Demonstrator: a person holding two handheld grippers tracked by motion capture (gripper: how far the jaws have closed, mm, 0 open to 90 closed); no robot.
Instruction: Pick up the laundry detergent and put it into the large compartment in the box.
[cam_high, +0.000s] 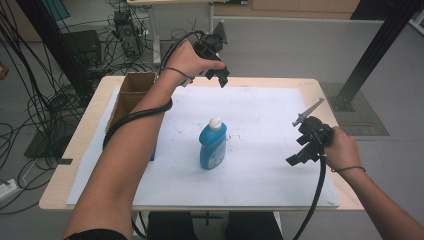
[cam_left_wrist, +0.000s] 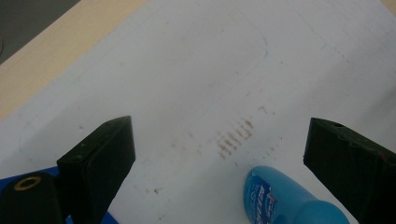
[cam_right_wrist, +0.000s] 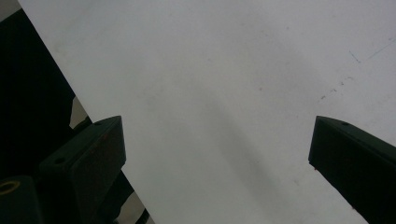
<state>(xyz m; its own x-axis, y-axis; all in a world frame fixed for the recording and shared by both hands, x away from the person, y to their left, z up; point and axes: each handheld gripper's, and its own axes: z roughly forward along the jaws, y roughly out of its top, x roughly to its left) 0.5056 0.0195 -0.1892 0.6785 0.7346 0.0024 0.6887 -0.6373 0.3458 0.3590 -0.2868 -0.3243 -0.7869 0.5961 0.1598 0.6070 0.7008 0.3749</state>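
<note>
With both the left gripper (cam_high: 220, 76) and right gripper (cam_high: 300, 152) hanging released and empty, the left is best lowering squarely over the blue bottle (cam_high: 212, 145) standing below its jaws.

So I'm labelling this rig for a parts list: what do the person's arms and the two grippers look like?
Both forearms are bare, with a thin dark band at each wrist. The left gripper and right gripper are black, with blocky jaws and a thick black cable each. A grey three-cornered plate tops the right one.
</note>
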